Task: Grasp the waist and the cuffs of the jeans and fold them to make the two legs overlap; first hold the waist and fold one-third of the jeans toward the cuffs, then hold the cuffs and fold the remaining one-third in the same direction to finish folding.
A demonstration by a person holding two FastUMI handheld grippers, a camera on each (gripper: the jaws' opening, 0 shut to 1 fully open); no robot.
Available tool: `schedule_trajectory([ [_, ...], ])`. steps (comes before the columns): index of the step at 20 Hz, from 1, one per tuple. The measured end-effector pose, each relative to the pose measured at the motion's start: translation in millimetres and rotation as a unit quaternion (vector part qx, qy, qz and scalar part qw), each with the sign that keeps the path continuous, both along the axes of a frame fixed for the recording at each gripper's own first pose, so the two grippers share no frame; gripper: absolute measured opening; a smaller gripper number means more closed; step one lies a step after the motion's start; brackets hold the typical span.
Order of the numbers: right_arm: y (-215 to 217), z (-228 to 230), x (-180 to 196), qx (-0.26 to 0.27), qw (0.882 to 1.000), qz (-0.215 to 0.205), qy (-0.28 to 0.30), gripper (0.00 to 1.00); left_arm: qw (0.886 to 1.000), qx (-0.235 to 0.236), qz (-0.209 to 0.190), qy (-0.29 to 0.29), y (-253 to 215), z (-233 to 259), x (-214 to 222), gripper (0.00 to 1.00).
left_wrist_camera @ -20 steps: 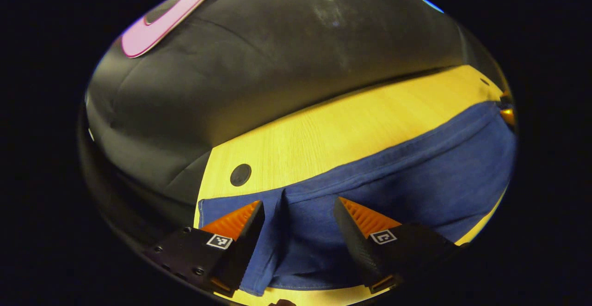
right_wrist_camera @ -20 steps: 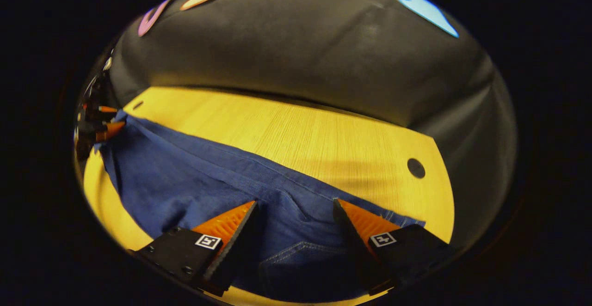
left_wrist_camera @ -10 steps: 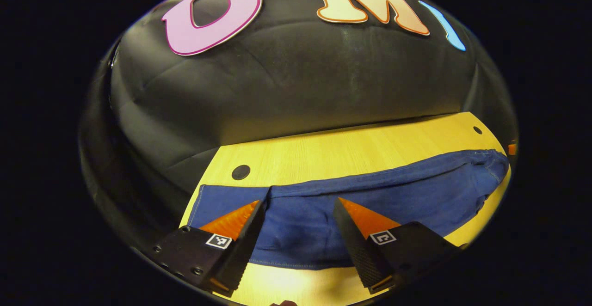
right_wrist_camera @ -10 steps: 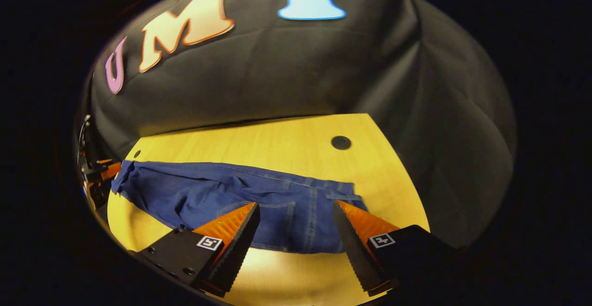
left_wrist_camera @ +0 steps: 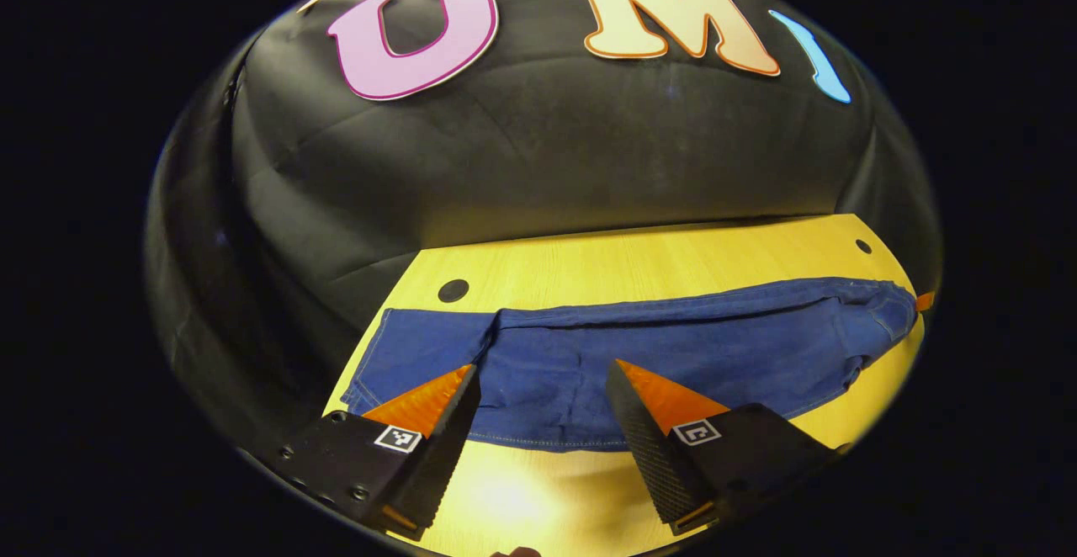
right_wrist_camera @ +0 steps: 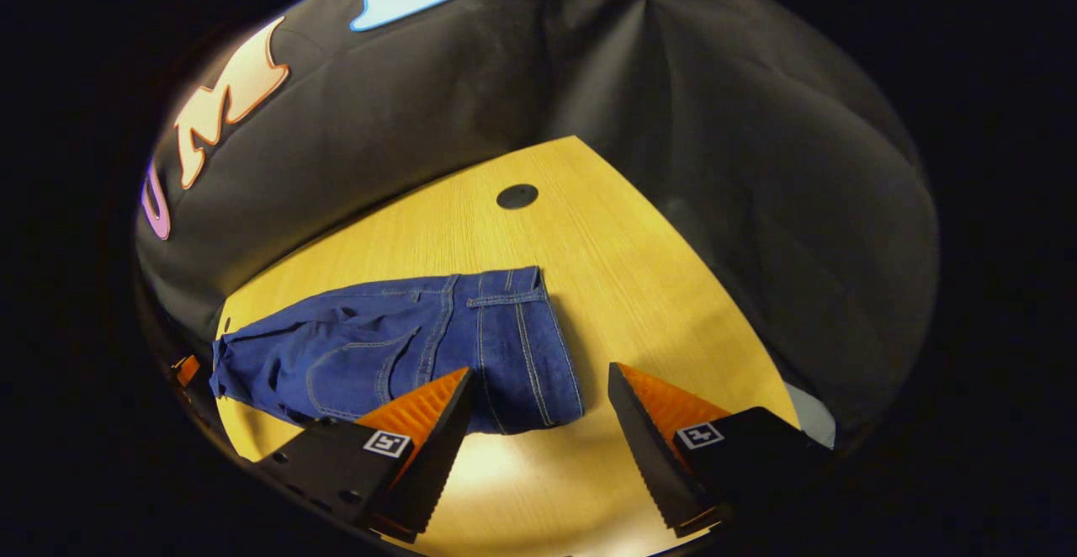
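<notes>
Blue jeans (left_wrist_camera: pixel 673 351) lie flat across the yellow wooden table (left_wrist_camera: pixel 639 262), folded lengthwise with one leg on the other. Their cuffs (left_wrist_camera: pixel 395 355) are at the left of the left gripper view and the waist at the far right. My left gripper (left_wrist_camera: pixel 541 372) is open, raised near the cuff end, holding nothing. In the right gripper view the waist end of the jeans (right_wrist_camera: pixel 505 338), with a back pocket (right_wrist_camera: pixel 353 368), lies ahead. My right gripper (right_wrist_camera: pixel 538 372) is open and empty, its jaws straddling the waist's near corner from above.
The table has round holes near its corners (left_wrist_camera: pixel 453 290) (right_wrist_camera: pixel 517 196). Black cloth walls close in behind and on both sides. Bare tabletop (right_wrist_camera: pixel 639 288) stretches right of the waist. A tip of the other gripper (left_wrist_camera: pixel 924 300) peeks in beyond the waist.
Both grippers have pulled up and back from the jeans, staying open. The right one has also swung toward the waist's edge. The jeans stay flat on the table.
</notes>
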State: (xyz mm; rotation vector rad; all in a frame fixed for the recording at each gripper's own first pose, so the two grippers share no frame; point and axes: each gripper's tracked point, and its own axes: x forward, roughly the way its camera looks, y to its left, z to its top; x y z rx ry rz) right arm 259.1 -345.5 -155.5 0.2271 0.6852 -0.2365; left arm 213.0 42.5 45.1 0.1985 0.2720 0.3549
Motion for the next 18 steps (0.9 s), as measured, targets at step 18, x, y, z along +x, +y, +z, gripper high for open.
schedule_trajectory([
  [18, 33, -32, 11, 0.061, 0.997, 0.046, -0.021, 0.72, 1.000, -0.011, 0.017, -0.018, -21, -3, -28, 0.92],
])
